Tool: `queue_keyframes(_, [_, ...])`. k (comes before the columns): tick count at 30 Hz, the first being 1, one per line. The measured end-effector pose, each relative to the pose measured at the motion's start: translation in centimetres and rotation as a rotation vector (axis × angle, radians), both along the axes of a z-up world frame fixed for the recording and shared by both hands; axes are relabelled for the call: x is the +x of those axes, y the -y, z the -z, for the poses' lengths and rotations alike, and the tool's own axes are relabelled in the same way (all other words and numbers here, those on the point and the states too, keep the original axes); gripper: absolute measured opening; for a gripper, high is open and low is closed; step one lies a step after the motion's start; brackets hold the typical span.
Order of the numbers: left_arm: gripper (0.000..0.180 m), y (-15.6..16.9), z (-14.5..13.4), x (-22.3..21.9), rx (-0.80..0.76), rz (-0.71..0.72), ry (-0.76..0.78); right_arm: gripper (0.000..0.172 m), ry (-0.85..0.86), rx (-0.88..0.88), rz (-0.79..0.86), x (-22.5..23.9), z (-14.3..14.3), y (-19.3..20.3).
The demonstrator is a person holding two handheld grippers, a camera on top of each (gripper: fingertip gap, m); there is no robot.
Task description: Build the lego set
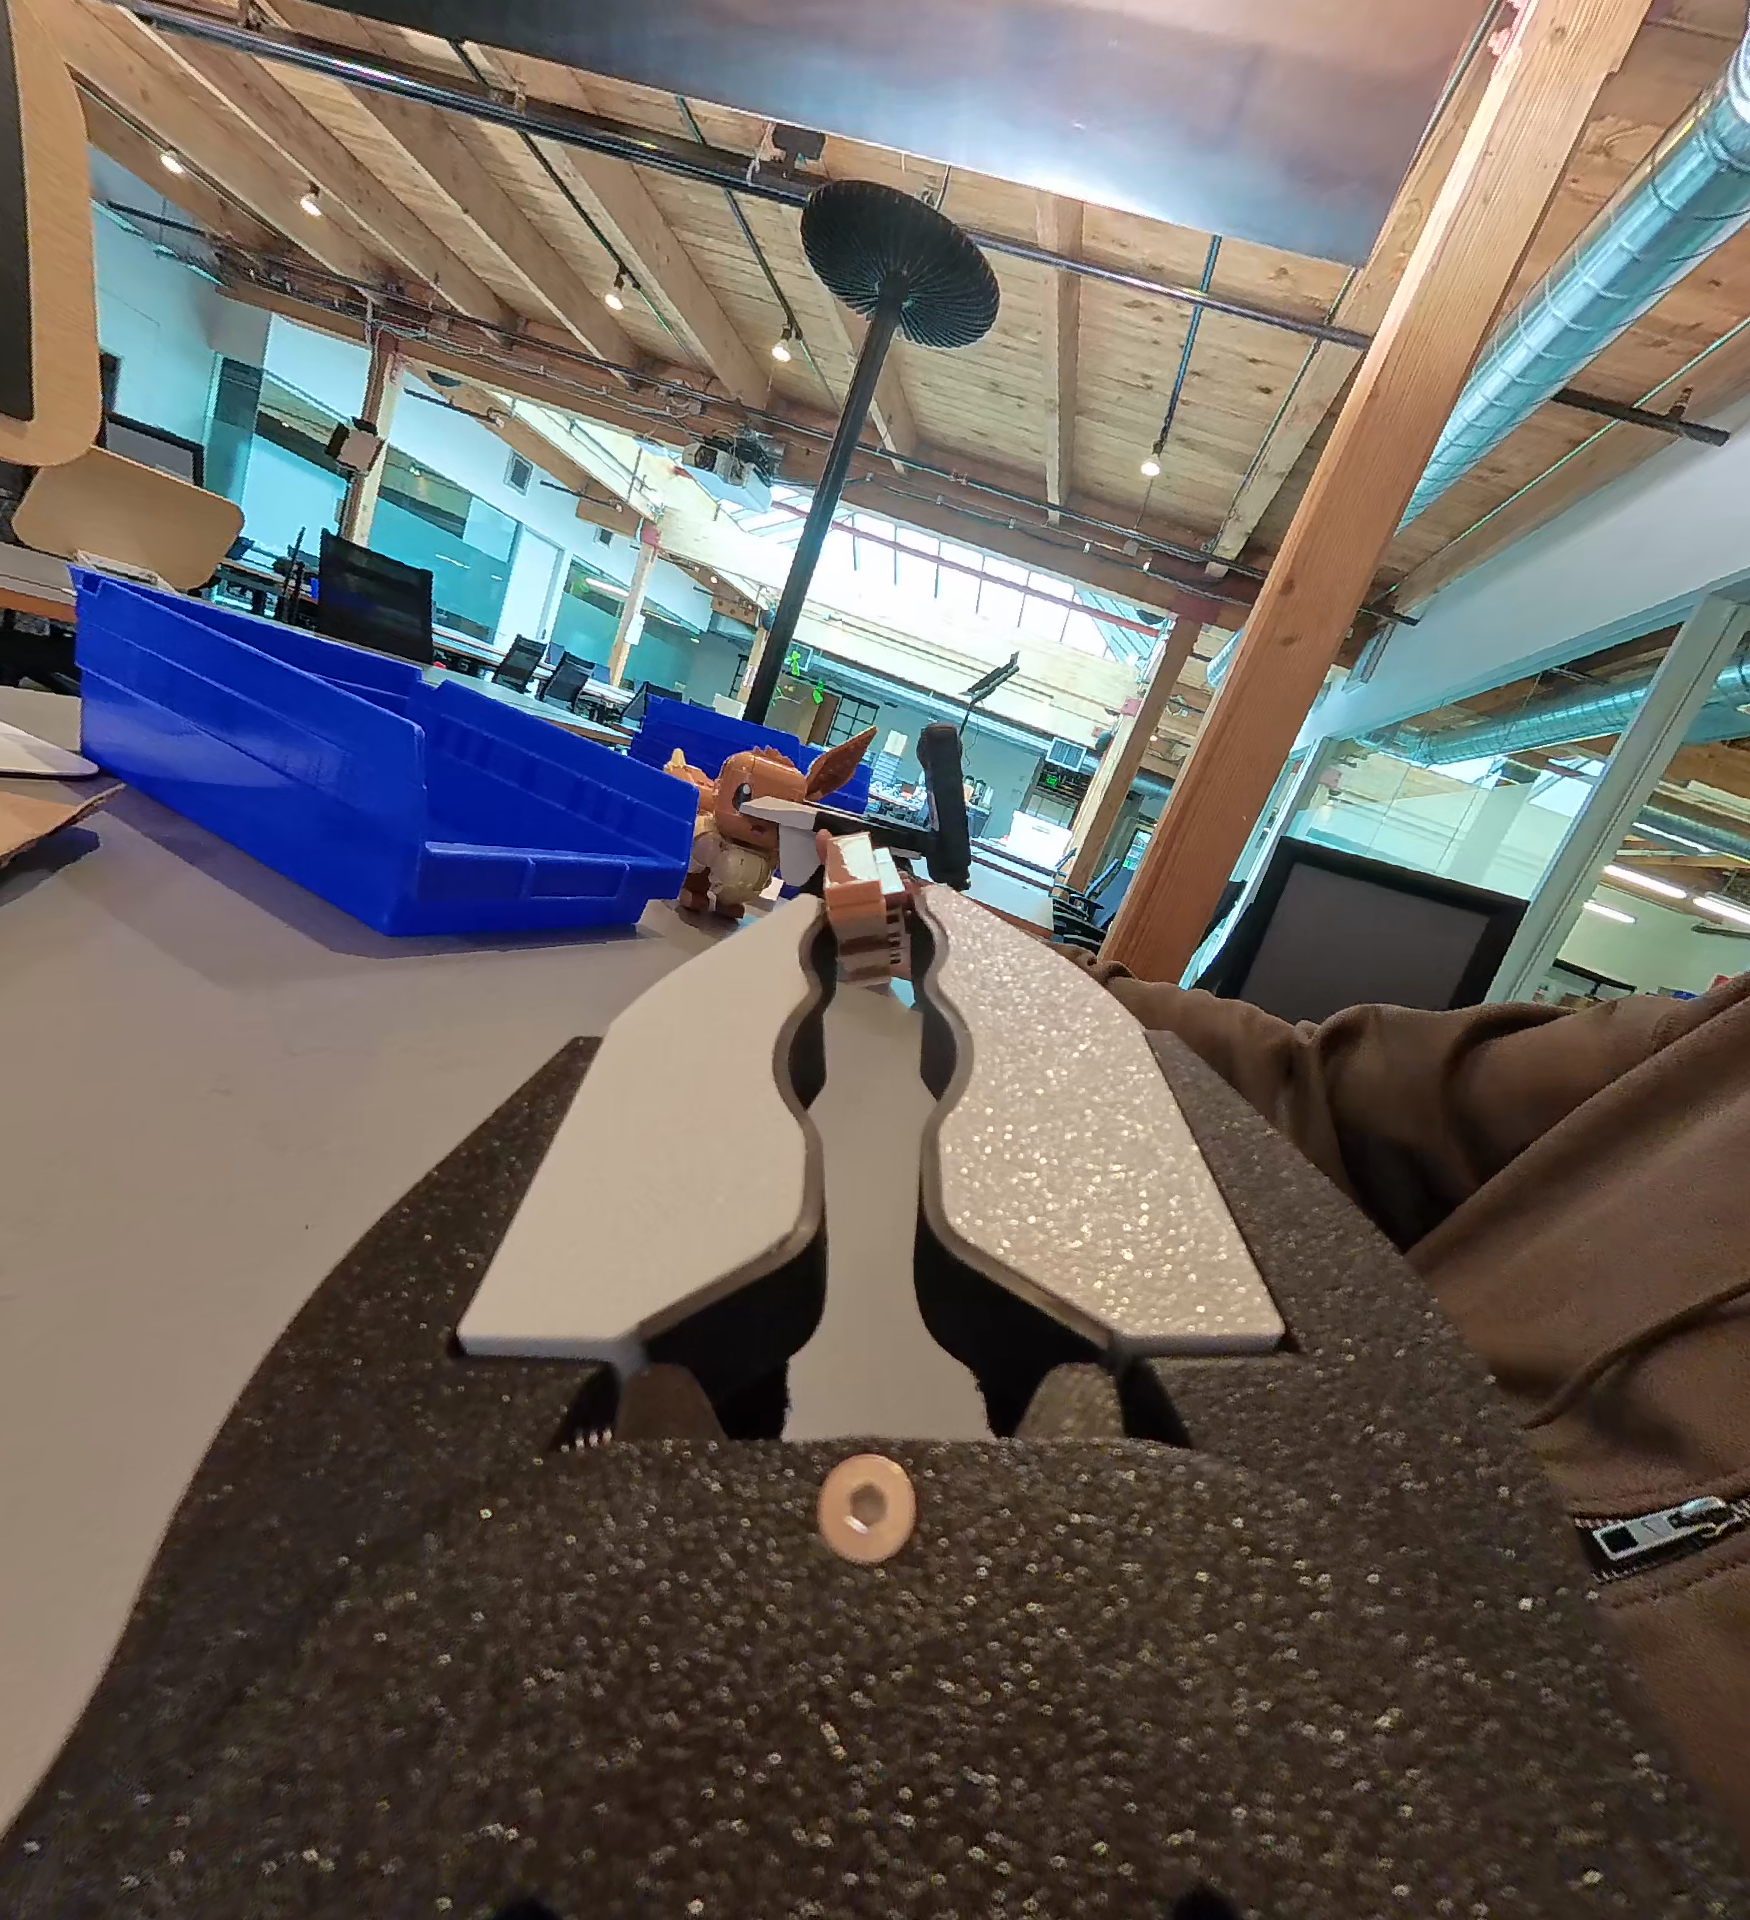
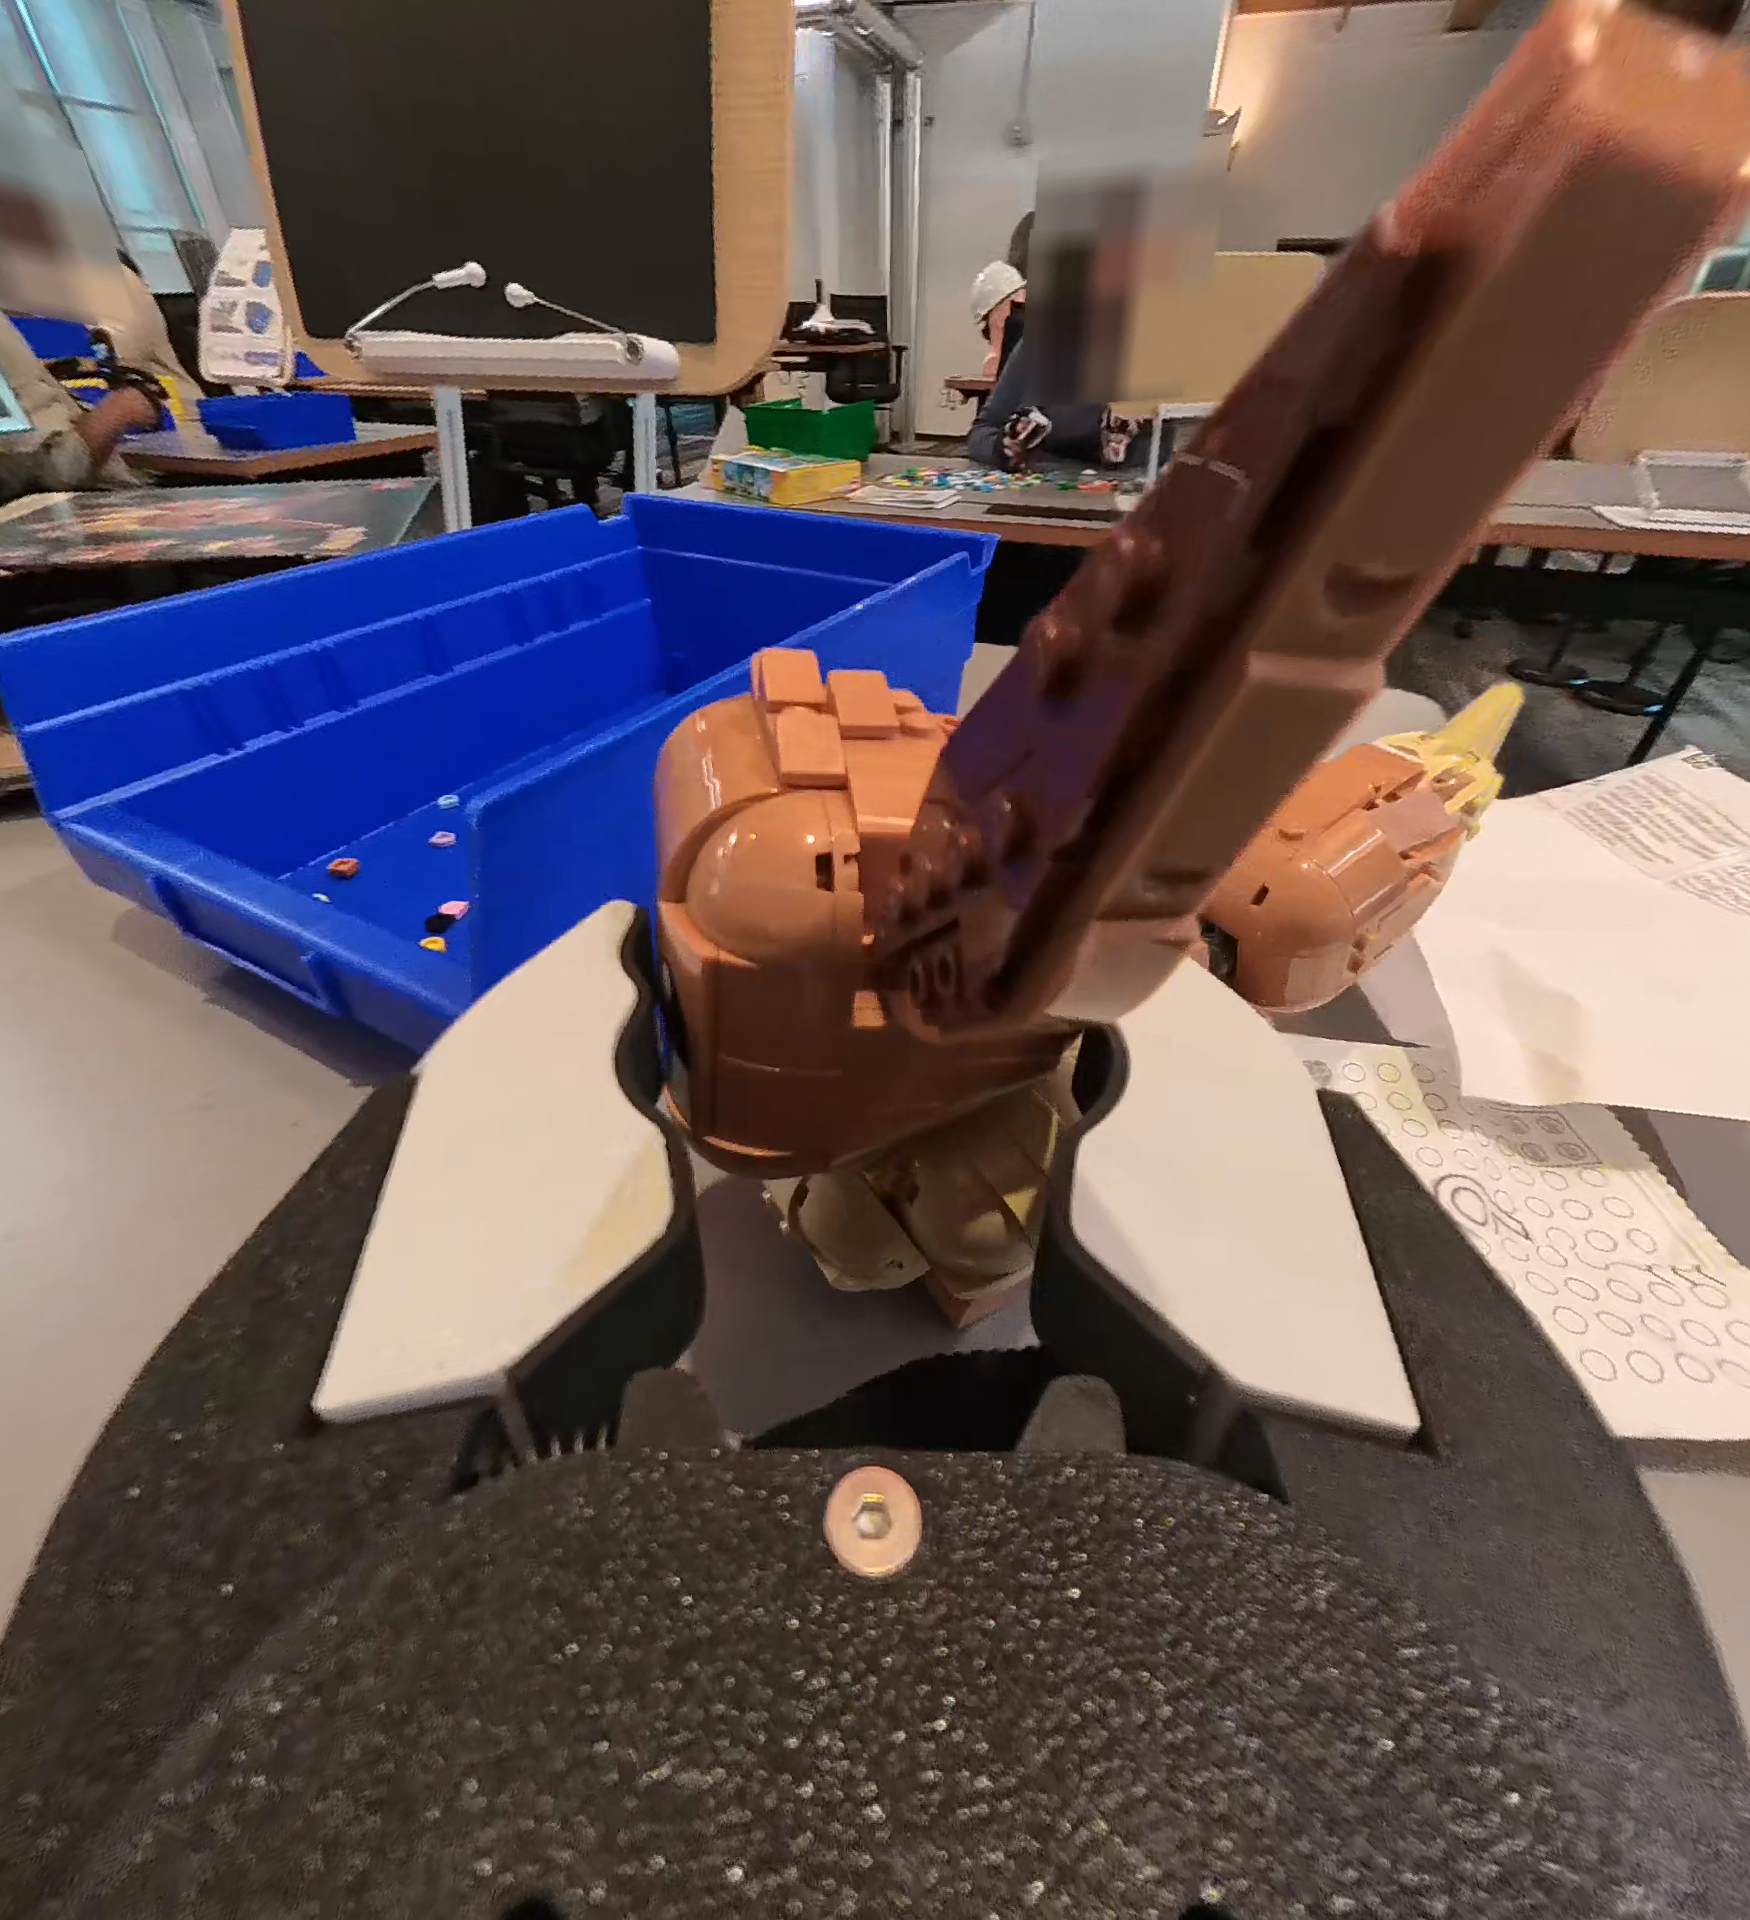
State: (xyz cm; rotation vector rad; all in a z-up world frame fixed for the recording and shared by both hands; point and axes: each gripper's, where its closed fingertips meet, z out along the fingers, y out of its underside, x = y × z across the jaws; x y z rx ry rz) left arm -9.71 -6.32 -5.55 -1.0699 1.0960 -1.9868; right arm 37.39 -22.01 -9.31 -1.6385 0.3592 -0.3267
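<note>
Two tongs are busy: the left tongs (image 1: 866,925) pinch a small brown brick piece (image 1: 863,914), while the right tongs (image 2: 876,1049) clamp the head of a brown brick animal (image 2: 798,935) with one ear (image 2: 1318,520) on, beside a blue bin (image 2: 351,748).

The left tool (image 1: 866,930) reaches forward and low over the bench (image 1: 175,1091), its two grey fingers (image 1: 715,1091) drawn nearly together; the tips pinch a small brown brick piece (image 1: 863,925), pads pressed to its sides; a brown sleeve (image 1: 1473,1122) lies along its right side. The right tool (image 2: 876,1049) shows in the left wrist view beyond the left one's tips; its fingers (image 2: 528,1164) are spread wide to either side of the head of a brown brick-built figure (image 2: 777,956); the left pad is against the head, and the right pad's contact is hidden behind the figure's long ear.
</note>
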Motion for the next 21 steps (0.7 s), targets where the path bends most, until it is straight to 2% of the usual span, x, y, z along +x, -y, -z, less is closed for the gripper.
queue_keyframes(5, [0.013,0.0,0.0,-0.1,0.002,0.002,-0.002,0.077,-0.044,-0.015,-0.067,-2.0,0.0,0.9])
queue_keyframes(9, [0.013,0.2,0.1,0.0,0.014,0.008,-0.01,0.076,-0.081,-0.028,-0.153,-6.7,0.0,2.6])
queue_keyframes(14, [0.013,1.6,0.4,0.4,0.065,0.047,-0.049,0.075,-0.121,-0.003,-0.481,-16.7,-0.3,5.6])
queue_keyframes(18, [0.013,5.1,-0.3,1.8,0.044,0.165,-0.037,0.075,-0.107,-0.001,-0.765,-23.4,-0.4,7.5])
queue_keyframes(21, [0.013,8.5,-0.9,3.9,0.051,0.245,-0.046,0.075,-0.109,0.01,-0.877,-25.8,-0.4,7.8])
